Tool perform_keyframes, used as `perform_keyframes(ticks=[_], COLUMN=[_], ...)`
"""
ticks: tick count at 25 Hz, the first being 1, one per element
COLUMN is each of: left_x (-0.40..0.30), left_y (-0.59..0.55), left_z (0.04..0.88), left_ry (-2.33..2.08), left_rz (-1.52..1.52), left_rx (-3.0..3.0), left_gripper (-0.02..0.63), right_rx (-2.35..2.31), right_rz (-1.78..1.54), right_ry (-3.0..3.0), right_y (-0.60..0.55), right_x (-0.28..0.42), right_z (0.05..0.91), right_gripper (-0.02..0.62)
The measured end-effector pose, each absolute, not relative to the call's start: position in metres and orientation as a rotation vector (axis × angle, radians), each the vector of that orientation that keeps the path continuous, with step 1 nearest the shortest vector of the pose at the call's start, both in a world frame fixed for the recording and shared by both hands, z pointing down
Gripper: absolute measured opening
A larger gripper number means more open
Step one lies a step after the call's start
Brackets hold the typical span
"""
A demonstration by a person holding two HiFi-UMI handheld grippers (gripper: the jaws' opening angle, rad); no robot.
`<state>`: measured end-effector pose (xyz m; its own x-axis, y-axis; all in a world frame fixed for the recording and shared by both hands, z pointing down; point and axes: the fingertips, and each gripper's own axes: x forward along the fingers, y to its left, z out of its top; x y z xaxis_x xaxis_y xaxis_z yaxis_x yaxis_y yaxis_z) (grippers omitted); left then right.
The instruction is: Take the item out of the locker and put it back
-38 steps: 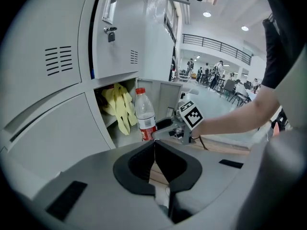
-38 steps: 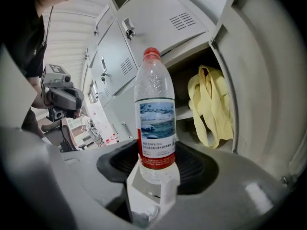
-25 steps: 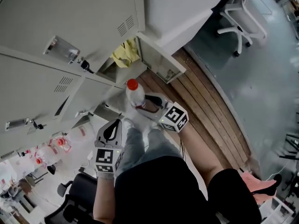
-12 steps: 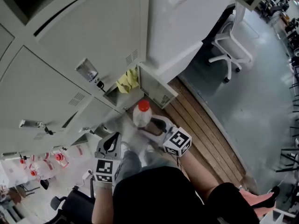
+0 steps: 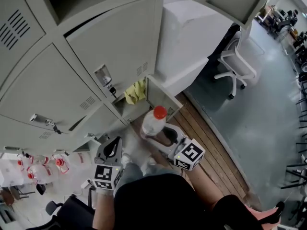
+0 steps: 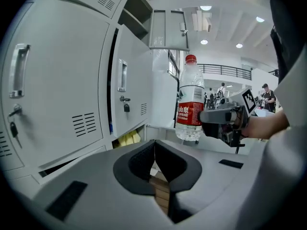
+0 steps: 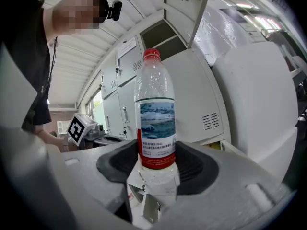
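Black short-sleeved top [image 5: 158,202]

The head view looked steeply down at the lockers [image 5: 115,51]. The left gripper view and right gripper view faced them closely, sharing the bottle [image 5: 152,123].

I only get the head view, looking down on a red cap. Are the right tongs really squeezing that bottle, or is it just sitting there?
Observer: They are squeezing it. In the right gripper view the right tongs press on the bottle from both sides, low on its label.
Operator: And the other one, is anything in it?
Observer: No. The left gripper view shows the left tongs closed together with nothing between them.
Operator: Is the bottle tipping over?
Observer: No. In the left gripper view it stands upright, cap on top, out in front of the lockers.
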<state>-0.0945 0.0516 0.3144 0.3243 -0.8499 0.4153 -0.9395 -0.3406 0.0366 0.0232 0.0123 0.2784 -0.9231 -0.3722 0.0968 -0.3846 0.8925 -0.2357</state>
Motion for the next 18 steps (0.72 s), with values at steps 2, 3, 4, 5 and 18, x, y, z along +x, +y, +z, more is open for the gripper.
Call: perform_keyframes(ticks=[2, 3, 4, 5, 18], left_x=[-0.094, -0.094, -0.093, -0.092, -0.087], left_y=[0.053, 0.053, 0.053, 0.054, 0.057], left_z=[0.302, 0.296, 0.29, 0.286, 0.278], left_ry=[-1.623, -1.629, -1.635, -1.637, -1.675], left_rz=[0.454, 0.448, 0.443, 0.439, 0.418], left_rx=[2.339, 2.35, 2.36, 2.37, 2.379], left_gripper=[0.012, 0.012, 0.012, 0.012, 0.012], right_rx=[0.617, 0.624, 0.629, 0.633, 0.612], right_rz=[0.367, 0.356, 0.347, 0.34, 0.342], right_ry=[-3.017, -3.019, -3.021, -3.022, -3.015], right_y=[0.014, 0.014, 0.015, 0.015, 0.017], right_x=[0.026, 0.027, 0.028, 0.03, 0.034], right_z=[0.265, 0.259, 0.253, 0.249, 0.25], right_gripper=[0.239, 0.239, 0.239, 0.239, 0.239])
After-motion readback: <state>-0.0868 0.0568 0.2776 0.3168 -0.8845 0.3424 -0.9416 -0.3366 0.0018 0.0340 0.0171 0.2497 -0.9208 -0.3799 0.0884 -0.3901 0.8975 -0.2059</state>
